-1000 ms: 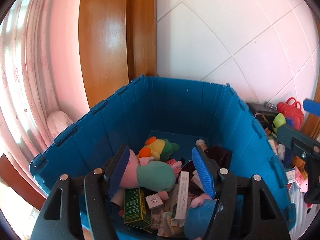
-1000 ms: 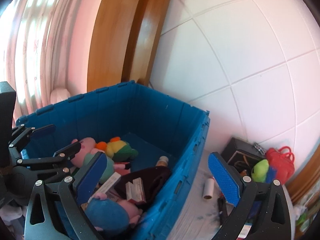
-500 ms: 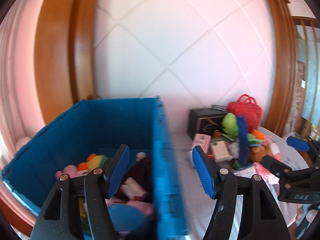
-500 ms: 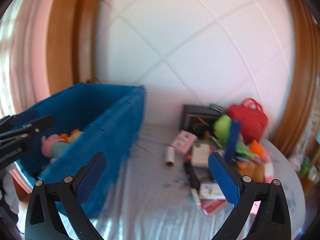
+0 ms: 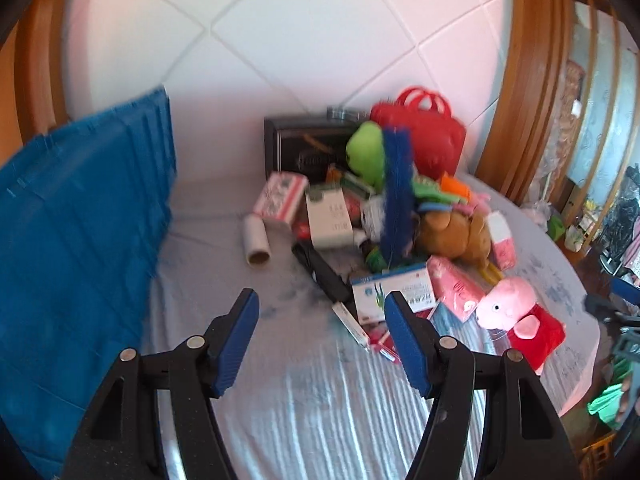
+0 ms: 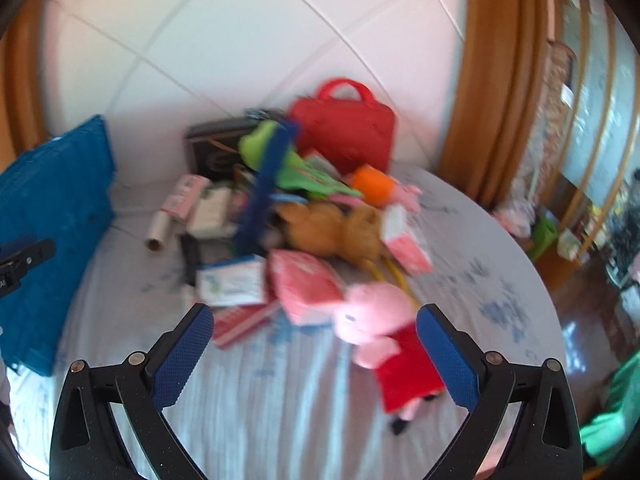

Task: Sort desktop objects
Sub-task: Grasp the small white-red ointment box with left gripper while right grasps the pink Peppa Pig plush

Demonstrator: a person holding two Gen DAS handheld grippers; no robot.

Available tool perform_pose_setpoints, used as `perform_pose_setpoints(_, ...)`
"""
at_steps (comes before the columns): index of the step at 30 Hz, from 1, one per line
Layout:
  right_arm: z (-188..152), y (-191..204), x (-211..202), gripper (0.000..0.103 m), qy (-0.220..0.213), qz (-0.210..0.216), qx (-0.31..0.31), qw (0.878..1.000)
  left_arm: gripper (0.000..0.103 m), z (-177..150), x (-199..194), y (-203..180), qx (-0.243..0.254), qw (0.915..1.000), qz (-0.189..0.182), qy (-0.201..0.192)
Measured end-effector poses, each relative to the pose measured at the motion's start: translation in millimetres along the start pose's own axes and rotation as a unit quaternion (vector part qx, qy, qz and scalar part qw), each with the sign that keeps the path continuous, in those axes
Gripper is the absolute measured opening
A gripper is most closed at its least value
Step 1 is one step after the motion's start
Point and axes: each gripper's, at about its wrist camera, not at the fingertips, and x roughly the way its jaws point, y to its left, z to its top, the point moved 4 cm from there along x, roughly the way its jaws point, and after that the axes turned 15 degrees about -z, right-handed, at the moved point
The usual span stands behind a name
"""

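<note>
A heap of objects lies on the pale striped tablecloth (image 5: pixel 304 392): a pink pig plush in a red dress (image 5: pixel 516 312) (image 6: pixel 380 324), a brown plush (image 5: pixel 452 232), a green plush (image 5: pixel 366 148), a red bag (image 5: pixel 424 132) (image 6: pixel 344 128), a black box (image 5: pixel 304 148), several cartons and a paper roll (image 5: pixel 258 240). The blue crate (image 5: pixel 76 232) (image 6: pixel 48 216) stands at the left. My left gripper (image 5: pixel 322 340) is open and empty above the cloth, short of the heap. My right gripper (image 6: pixel 314 356) is open and empty, just before the pig plush.
A white tiled wall (image 5: pixel 280 32) backs the table. A wooden door frame (image 5: pixel 528 80) stands at the right, with a room and floor clutter beyond the table's round right edge (image 6: pixel 536 272).
Both grippers have swung right, away from the blue crate of plush toys, and now face the heap on the table. Both stayed open and empty.
</note>
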Motion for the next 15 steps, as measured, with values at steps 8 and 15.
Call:
perform_pose_setpoints(8, -28.0, -95.2, 101.3, 0.103, 0.087, -0.022, 0.013, 0.996, 0.065, -42.6, 118.7, 0.1, -0.06, 0.9932, 0.044, 0.089)
perform_pose_setpoints(15, -32.5, -100.0, 143.3, 0.103, 0.121, -0.004, -0.009, 0.993, 0.065, -58.3, 198.8, 6.1, -0.082, 0.9859, 0.059, 0.133)
